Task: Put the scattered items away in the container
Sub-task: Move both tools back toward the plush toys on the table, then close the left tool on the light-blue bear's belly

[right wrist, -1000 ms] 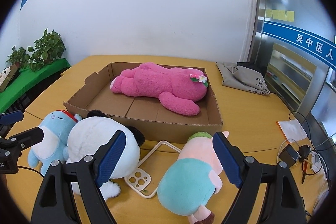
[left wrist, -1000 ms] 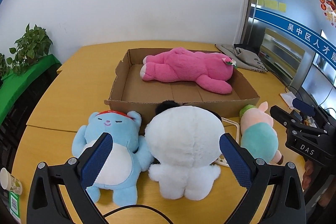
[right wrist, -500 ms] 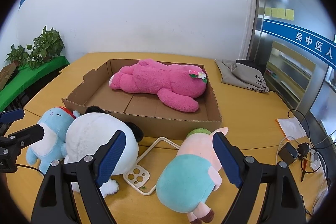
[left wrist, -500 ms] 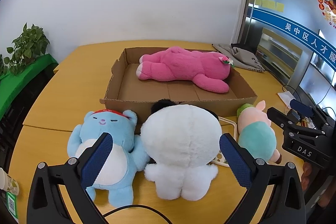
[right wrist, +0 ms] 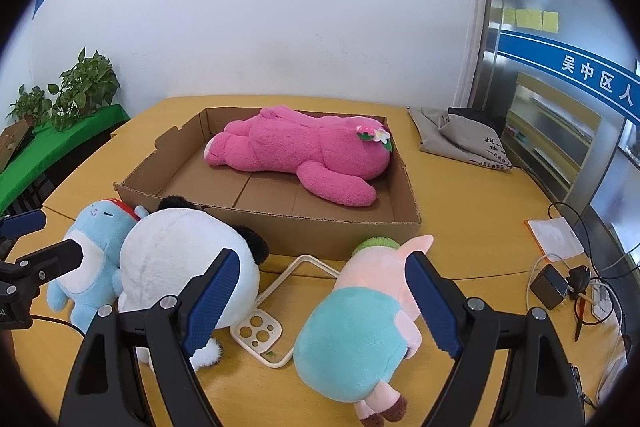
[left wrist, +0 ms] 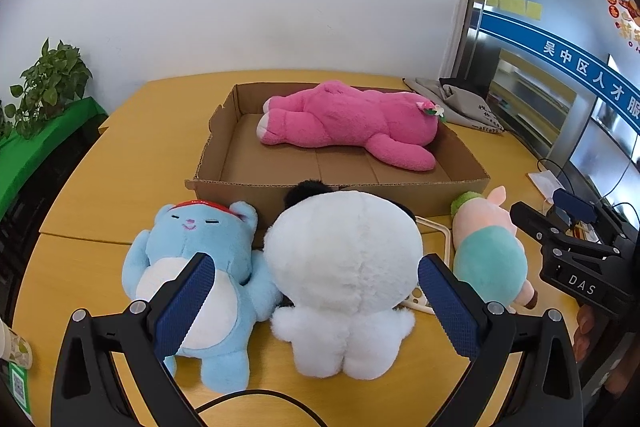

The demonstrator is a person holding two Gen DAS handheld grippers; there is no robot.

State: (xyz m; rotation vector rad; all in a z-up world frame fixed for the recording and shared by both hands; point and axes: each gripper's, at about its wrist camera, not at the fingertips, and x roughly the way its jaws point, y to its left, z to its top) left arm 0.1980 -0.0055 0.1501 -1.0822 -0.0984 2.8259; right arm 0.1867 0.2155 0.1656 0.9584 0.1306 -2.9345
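On the desk: one cardboard box, open-topped, holding a pink bear lying on its side. In front of the box, outside it: a blue bear on its back, a white plush beside it, a pig in a teal outfit, and what looks like a phone case between the white plush and the pig. Left tool: released, jaws wide, poised near the white plush. Right tool: released, jaws wide, poised near the pig.
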